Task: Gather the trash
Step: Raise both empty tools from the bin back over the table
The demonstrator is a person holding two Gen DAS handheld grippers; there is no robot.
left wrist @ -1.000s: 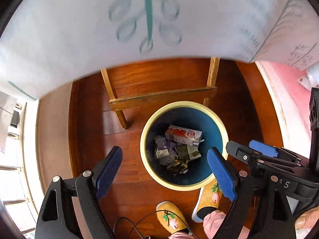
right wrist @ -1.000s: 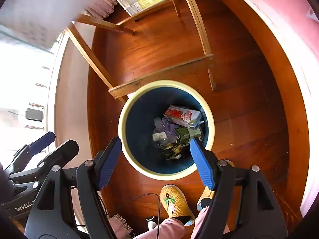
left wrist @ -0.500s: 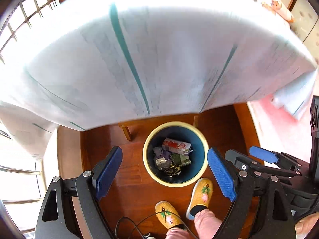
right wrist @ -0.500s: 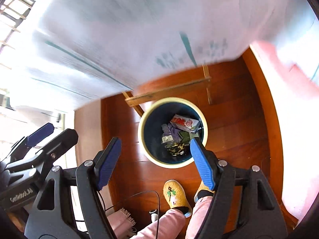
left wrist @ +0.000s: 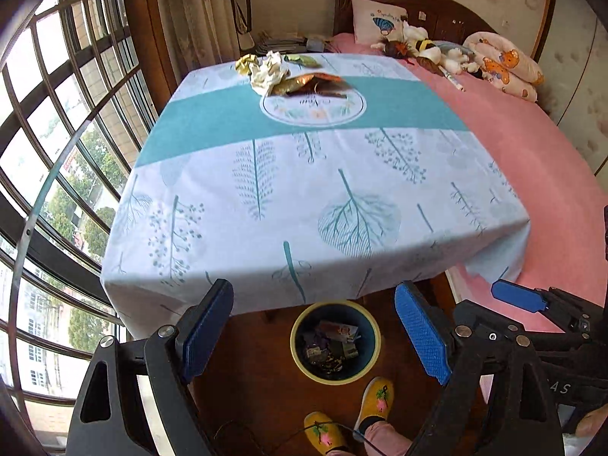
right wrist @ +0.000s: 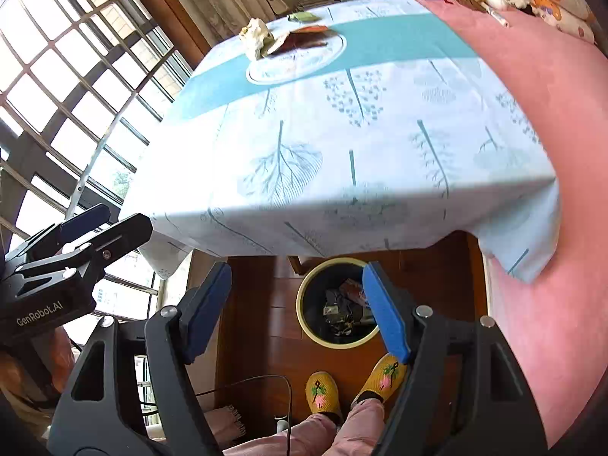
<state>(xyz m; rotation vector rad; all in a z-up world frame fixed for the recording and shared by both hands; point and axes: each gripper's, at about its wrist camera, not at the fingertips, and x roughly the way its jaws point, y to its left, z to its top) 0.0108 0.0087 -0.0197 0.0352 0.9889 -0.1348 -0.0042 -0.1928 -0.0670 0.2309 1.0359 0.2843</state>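
Trash lies at the table's far side: crumpled white paper (left wrist: 267,72) (right wrist: 255,37), a brown-orange wrapper (left wrist: 313,83) (right wrist: 302,38), a yellow scrap (left wrist: 245,64) and a green wrapper (left wrist: 304,60) (right wrist: 304,17). On the floor under the near table edge stands a blue bin with a yellow rim (left wrist: 297,327) (right wrist: 304,296), holding a carton and several wrappers. My left gripper (left wrist: 313,336) is open and holds nothing, high above the bin. The right gripper (right wrist: 296,311) is open too, beside it, also above the bin.
A table with a leaf-print cloth and teal band (left wrist: 311,190) (right wrist: 342,133) fills the middle. A pink bed (left wrist: 532,144) with soft toys (left wrist: 429,51) lies right. Barred windows (left wrist: 57,114) run along the left. A person's yellow slippers (left wrist: 374,399) (right wrist: 323,391) stand by the bin.
Both grippers have risen from close over the bin to above table height, so the tabletop and its trash have come into view. Both stayed open.
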